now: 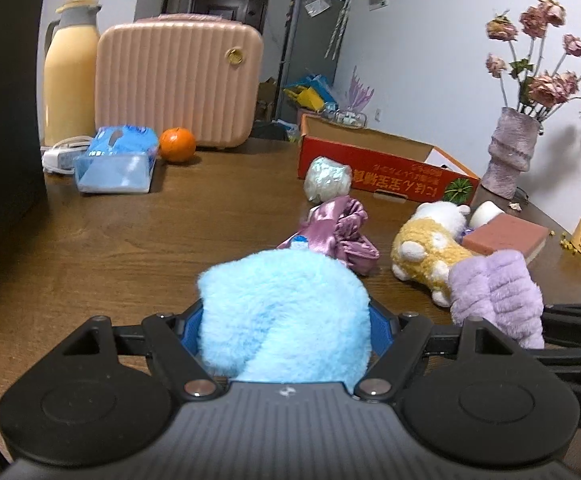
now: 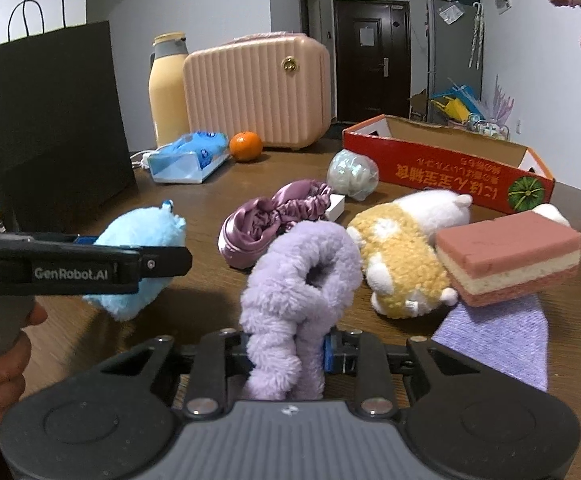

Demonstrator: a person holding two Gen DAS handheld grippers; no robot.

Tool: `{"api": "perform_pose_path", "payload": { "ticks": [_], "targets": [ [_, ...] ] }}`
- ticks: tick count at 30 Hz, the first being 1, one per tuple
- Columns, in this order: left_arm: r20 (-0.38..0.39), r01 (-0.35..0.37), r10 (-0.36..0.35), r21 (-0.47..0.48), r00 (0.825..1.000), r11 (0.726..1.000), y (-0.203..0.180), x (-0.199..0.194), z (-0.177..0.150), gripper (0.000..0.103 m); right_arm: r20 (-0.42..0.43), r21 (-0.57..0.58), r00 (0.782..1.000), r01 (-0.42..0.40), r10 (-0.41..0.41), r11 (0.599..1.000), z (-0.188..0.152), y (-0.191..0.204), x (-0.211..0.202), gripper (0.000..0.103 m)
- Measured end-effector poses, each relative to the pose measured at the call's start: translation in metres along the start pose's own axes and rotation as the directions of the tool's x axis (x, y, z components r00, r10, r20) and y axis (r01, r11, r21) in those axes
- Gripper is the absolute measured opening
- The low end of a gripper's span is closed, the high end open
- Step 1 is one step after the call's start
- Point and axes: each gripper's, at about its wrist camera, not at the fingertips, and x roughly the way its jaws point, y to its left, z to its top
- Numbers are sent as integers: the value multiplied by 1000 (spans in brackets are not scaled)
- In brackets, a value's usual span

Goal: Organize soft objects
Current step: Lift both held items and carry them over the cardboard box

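The white lettering "GenRobot.AI" stands on the black side of the left gripper (image 2: 146,258) in the right wrist view, while the long red cardboard box (image 2: 442,168) bears rows of yellow characters, printed upside down and too small to read, beside a green pumpkin picture.

One blue plush toy (image 1: 282,316) sits between the left jaws, one lilac fluffy scrunchie (image 2: 298,280) between the right jaws. Beyond the jaws: one yellow-and-white plush (image 2: 402,248), one satin scrunchie (image 2: 266,224), one layered sponge (image 2: 510,256), one orange (image 2: 245,145), one red cardboard box (image 2: 450,168).
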Motion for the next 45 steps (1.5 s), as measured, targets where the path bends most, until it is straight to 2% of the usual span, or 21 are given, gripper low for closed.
{"api": "perform_pose_path", "payload": {
  "ticks": [6, 23, 35, 45],
  "targets": [
    [47, 24, -25, 35, 999, 999, -18, -14, 3, 77, 37, 6, 999, 17, -18, 1000, 1, -8, -18, 26],
    [99, 65, -80, 141, 992, 988, -78, -22, 27, 77, 125, 31, 988, 91, -94, 995, 7, -36, -44, 26],
    [131, 74, -93, 144, 987, 987, -105, -7, 57, 77, 213, 86, 964, 146, -161, 986, 21, -74, -57, 26],
    [159, 76, -96, 132, 983, 988, -122, 14, 81, 77, 271, 124, 942, 170, -198, 978, 45, -107, -50, 26]
  ]
}}
